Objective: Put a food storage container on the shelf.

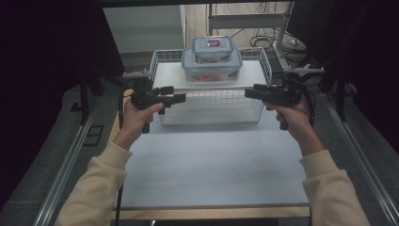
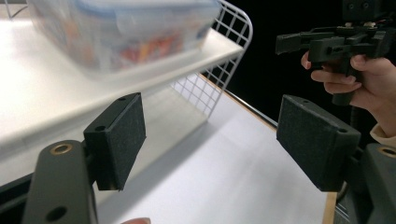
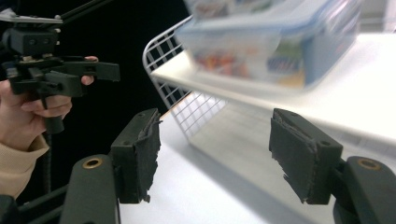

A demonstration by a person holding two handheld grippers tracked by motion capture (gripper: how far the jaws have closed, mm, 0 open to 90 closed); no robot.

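Two clear food boxes with blue lids are stacked on the white top shelf (image 1: 167, 75) of a wire rack (image 1: 211, 106) at the far middle of the table. The small box (image 1: 212, 48) rests on the large one (image 1: 211, 67). My left gripper (image 1: 173, 94) hovers at the rack's front left corner, open and holding nothing. My right gripper (image 1: 249, 92) hovers at the front right corner, also open and holding nothing. The two point toward each other. In the left gripper view the wide-apart pads (image 2: 122, 139) frame the table, with the large box (image 2: 126, 32) blurred above. The right gripper view shows that box (image 3: 271, 46) above its jaws.
The pale blue table top (image 1: 211, 160) stretches from the rack toward the person. Metal rails (image 1: 70, 160) run along both sides. Dark curtains close in left and right, and cables (image 1: 263, 40) lie on the floor behind the rack.
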